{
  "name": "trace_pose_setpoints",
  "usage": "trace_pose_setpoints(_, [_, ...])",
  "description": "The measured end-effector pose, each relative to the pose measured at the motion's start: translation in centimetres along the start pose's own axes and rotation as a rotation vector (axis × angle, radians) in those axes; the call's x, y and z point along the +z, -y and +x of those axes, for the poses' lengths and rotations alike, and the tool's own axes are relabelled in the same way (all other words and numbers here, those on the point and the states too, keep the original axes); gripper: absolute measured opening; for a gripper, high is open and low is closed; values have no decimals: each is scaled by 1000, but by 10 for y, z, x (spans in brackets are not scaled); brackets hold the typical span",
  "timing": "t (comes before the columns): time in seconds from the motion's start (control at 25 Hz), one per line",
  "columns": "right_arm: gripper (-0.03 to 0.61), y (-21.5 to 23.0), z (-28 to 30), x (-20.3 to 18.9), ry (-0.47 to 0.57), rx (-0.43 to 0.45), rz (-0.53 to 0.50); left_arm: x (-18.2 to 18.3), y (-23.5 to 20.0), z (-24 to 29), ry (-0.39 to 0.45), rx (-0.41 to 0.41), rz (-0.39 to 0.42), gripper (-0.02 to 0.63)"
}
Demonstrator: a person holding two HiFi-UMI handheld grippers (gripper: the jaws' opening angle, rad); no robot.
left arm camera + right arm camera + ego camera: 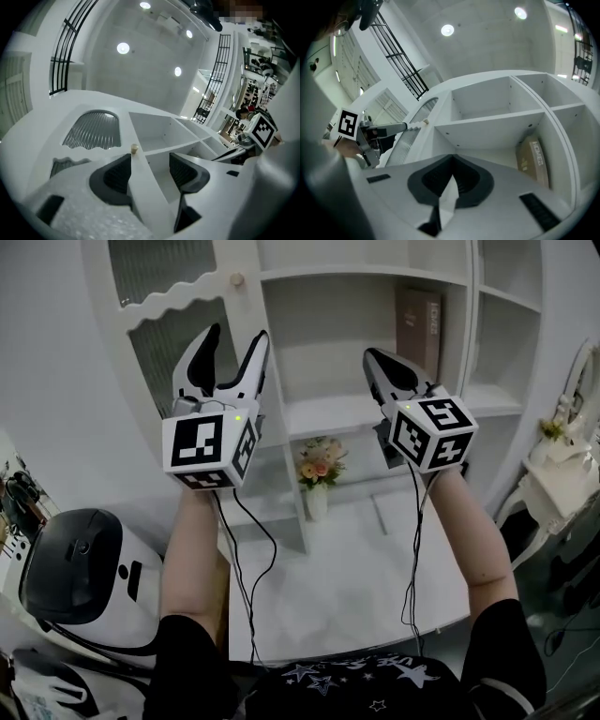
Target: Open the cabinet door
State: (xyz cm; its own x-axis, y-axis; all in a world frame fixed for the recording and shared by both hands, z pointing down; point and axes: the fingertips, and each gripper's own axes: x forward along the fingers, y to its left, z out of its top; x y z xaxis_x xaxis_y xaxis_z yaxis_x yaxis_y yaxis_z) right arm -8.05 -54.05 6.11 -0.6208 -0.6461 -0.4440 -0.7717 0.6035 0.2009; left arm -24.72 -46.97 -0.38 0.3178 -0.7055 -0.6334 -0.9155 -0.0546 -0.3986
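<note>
Left gripper (236,336) is up w/ jaws partway apart & empty, aimed just below the knob (237,279) of the cabinet door (173,338) at upper left, prob. lining up to take it. Right gripper (372,354), jaws together on nothing, hangs near the open shelves (328,413), likely idle.

clear: middle shelf bay (328,338) | obstacles: cabinet door (164,268) at left, book (419,329) at right, flower vase (319,476) below, apparently on desk (375,568)

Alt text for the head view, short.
Two hand-held grippers are raised before a white cabinet: the left gripper, jaws apart, sits below the small knob on its door; the right gripper, jaws together, faces open shelves. A flower vase stands below.
</note>
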Motion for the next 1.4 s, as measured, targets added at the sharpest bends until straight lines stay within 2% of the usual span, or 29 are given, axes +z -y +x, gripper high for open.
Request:
trace_pose_setpoints(0.24, [5, 26, 16, 11, 37, 57, -14, 7, -6, 52, -29, 85, 81, 259])
trace_pose_setpoints(0.4, [6, 26, 29, 14, 56, 98, -17, 5, -19, 72, -45, 124, 121, 258])
trace_pose_setpoints(0.56, [6, 27, 38, 13, 73, 128, -13, 1, -26, 88, -56, 156, 153, 212])
trace_pose_setpoints(0.76, [6, 30, 45, 8, 85, 158, 13, -3, -33, 101, -60, 170, 137, 210])
trace_pose_setpoints(0.92, [6, 33, 48, 2, 79, 168, 27, 3, -36, 101, -29, 187, 86, 196])
trace_pose_setpoints(1.08, [6, 37, 48, -4, 75, 177, 31, 9, -32, 104, -36, 205, 124, 196])
trace_pose_setpoints(1.2, [6, 40, 46, -6, 75, 181, 42, 6, -34, 108, -53, 234, 118, 160])
trace_pose_setpoints(1.32, [6, 42, 43, -10, 71, 188, 49, 5, -35, 107, -15, 248, 87, 144])
trace_pose_setpoints(1.4, [6, 45, 41, -12, 67, 189, 55, 6, -37, 106, 2, 259, 70, 96])
